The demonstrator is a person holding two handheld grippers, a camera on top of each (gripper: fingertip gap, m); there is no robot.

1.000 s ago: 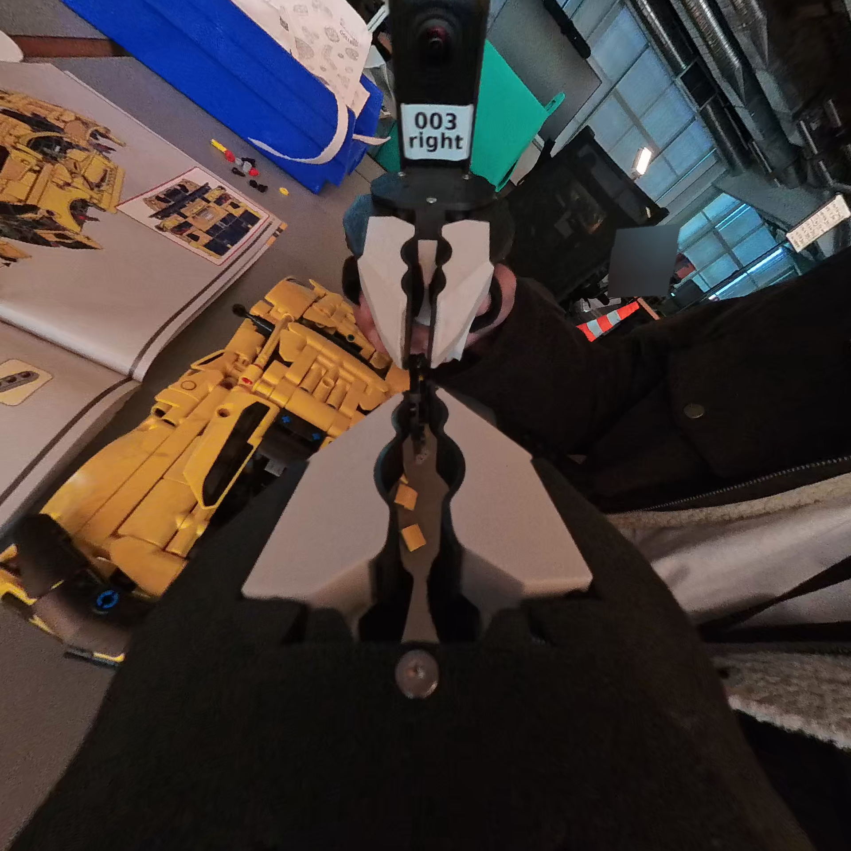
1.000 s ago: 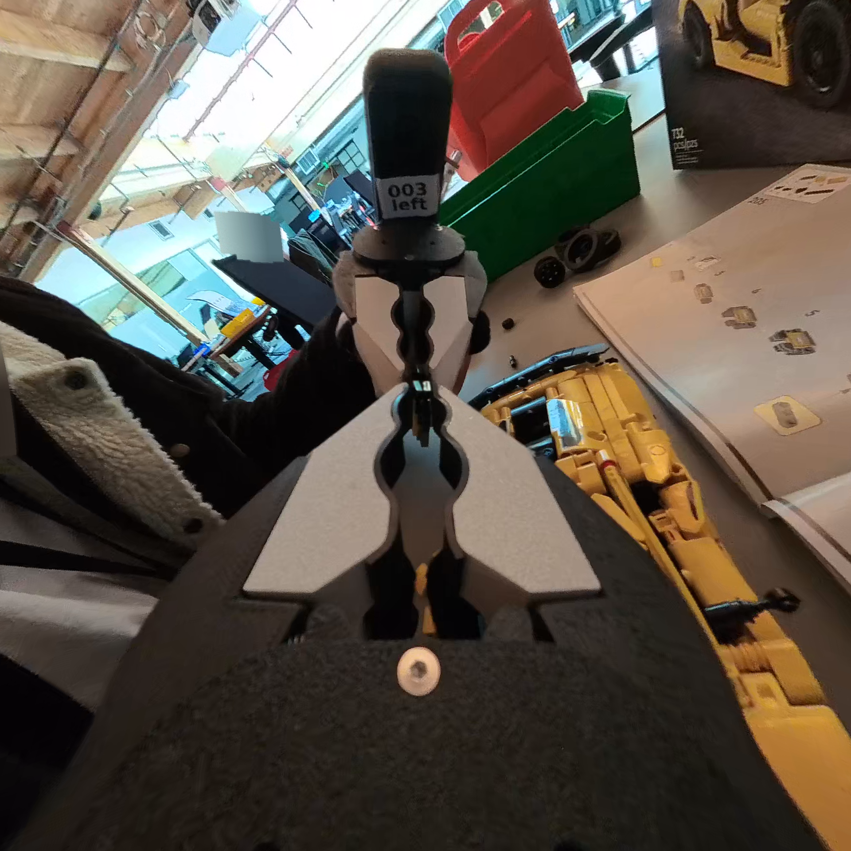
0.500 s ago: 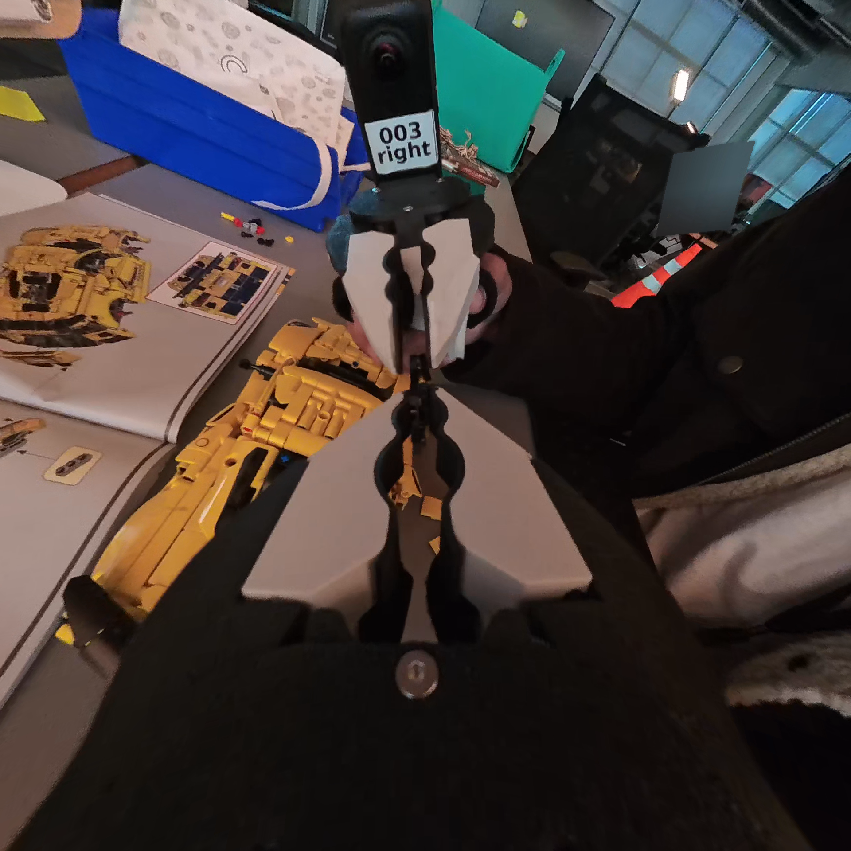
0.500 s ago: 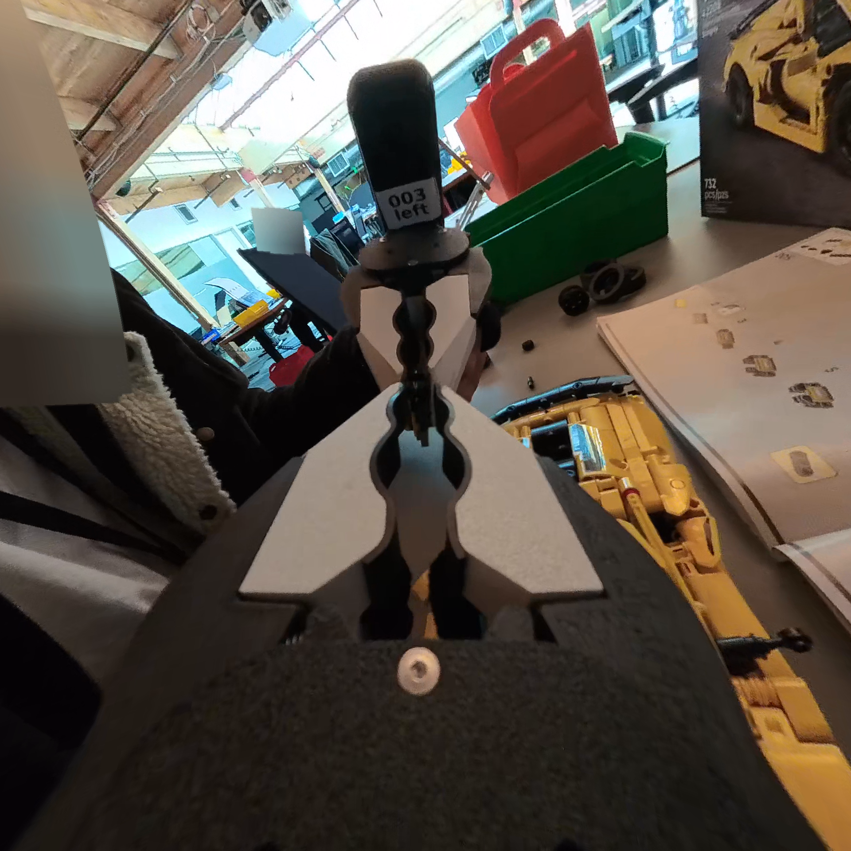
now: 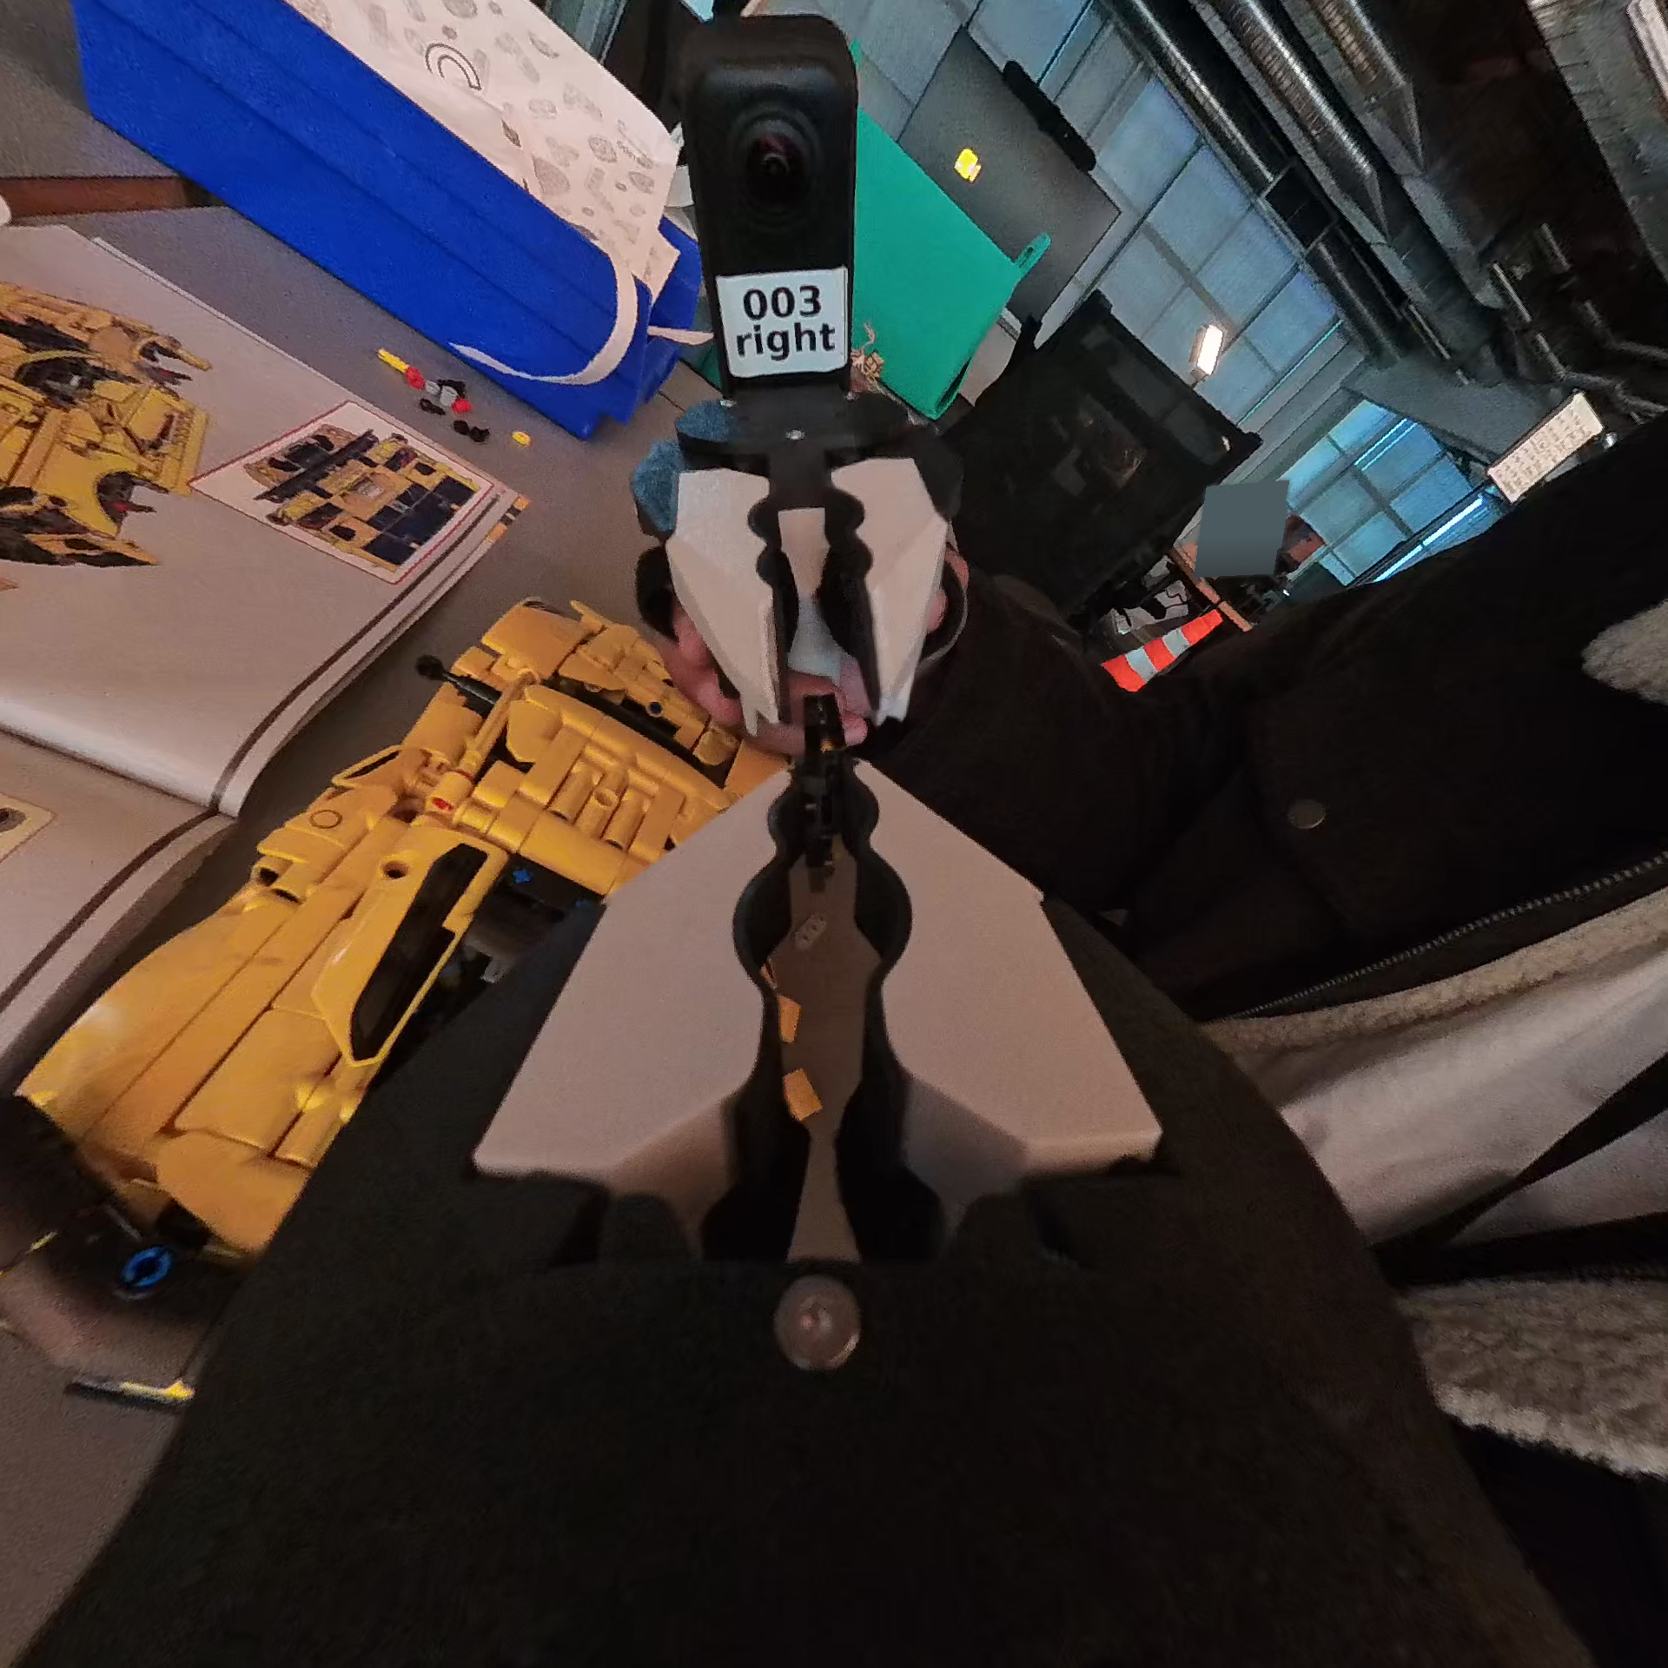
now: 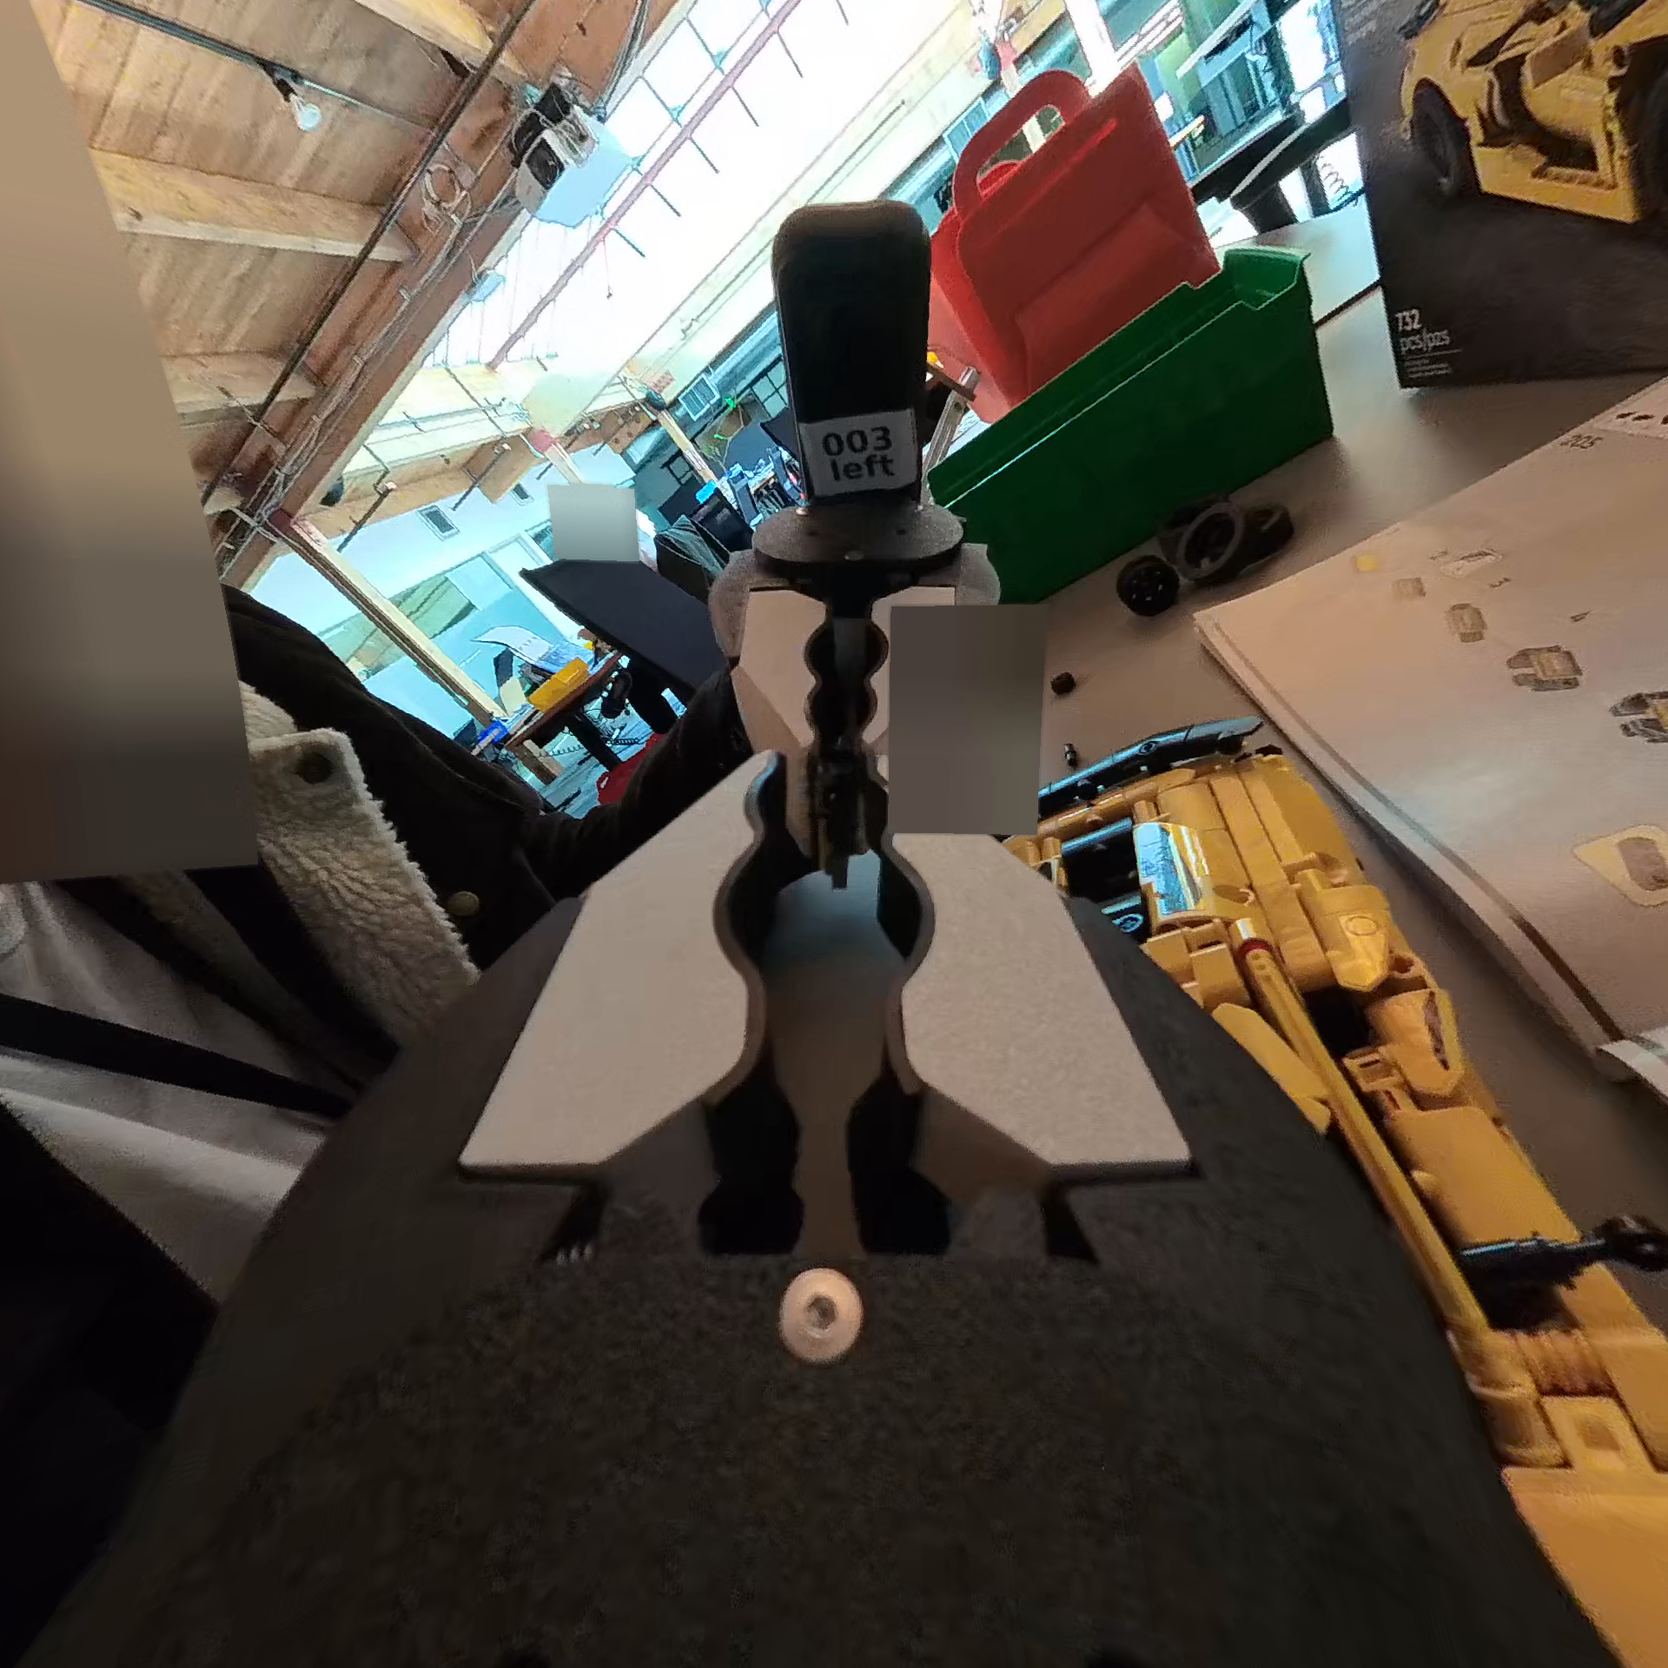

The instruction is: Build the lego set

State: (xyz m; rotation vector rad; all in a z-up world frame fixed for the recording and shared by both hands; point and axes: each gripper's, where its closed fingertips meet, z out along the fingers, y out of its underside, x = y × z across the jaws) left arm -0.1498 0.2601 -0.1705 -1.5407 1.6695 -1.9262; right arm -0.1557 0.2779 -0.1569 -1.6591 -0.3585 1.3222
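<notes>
Left gripper (image 5: 820,794): I am holding it raised, tip to tip with the right one; its jaws are pinching one end of a small dark piece (image 5: 820,767).

Right gripper (image 6: 835,812): I am pointing it straight back at the left; its jaws are clamping the other end of the same dark piece (image 6: 832,817), so the piece is bridging the two tips.

Yellow car model (image 5: 379,912): it is lying on the grey table (image 5: 560,505), below and to the left of the left gripper, and below and to the right of the right gripper (image 6: 1264,921).

Instruction booklet (image 5: 226,560): it is lying open beyond the car, left of the left gripper.

Blue bin (image 5: 361,180): it is standing farther off, past the booklet.

Green bin (image 6: 1155,433): it is sitting beyond the right gripper, to its right, with a red carrier (image 6: 1065,235) in it and black wheels (image 6: 1209,542) just in front of it.

Loose yellow bits (image 5: 799,1092): they are showing through the gap between my left fingers (image 5: 650,1011).
</notes>
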